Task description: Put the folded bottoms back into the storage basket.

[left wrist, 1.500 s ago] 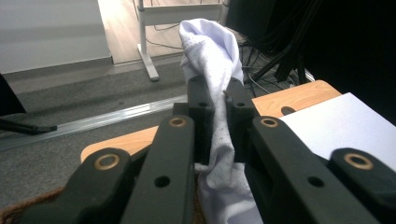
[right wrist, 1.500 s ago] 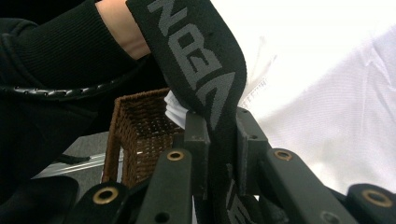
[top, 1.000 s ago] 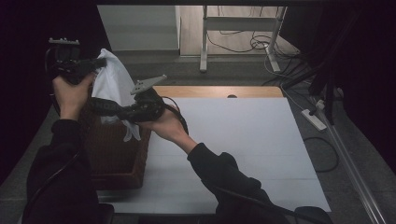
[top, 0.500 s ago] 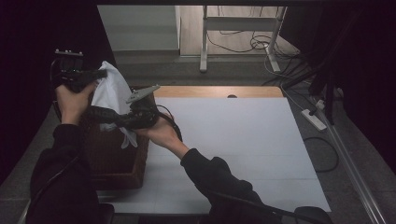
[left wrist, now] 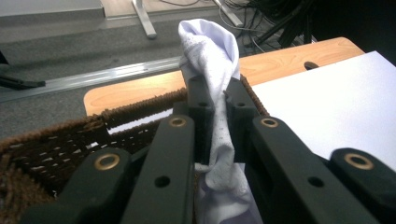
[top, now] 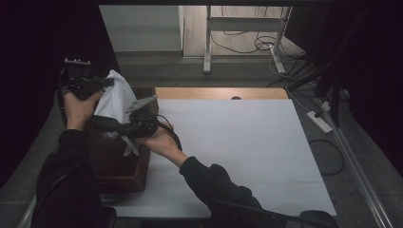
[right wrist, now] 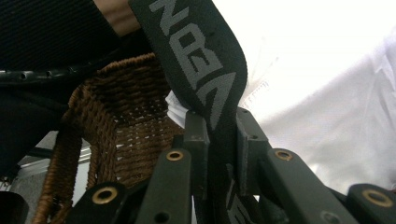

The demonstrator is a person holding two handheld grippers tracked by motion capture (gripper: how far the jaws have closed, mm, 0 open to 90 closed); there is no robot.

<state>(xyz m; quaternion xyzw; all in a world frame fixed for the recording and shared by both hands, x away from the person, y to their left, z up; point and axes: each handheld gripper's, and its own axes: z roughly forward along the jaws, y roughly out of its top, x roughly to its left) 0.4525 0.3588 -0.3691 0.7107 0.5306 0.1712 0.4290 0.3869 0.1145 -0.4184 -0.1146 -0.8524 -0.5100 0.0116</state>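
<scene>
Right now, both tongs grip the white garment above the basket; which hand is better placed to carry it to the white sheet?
Probably the right: its tongs, clamped on the black waistband, sit nearer the white sheet. The left tongs grip the garment over the wicker basket.

A pale wooden table (top: 218, 92) stands in a dim room, most of its top covered by a large white sheet (top: 228, 147); a strip of bare wood shows along the far edge, with a small dark hole (top: 236, 98) in it. Grey carpet floor (top: 157, 69) lies beyond the table and to its right. Farther back stands a white metal frame (top: 244, 28) with 2 visible legs, loose dark cables (top: 259, 43) tangled beneath it. A white power strip (top: 319, 121) rests on the floor at right, beside a thin looped cable (top: 332, 156) and a long metal rail (top: 361, 171). The left and right margins fall into near-black shadow; light reaches the floor and table from the far side.
</scene>
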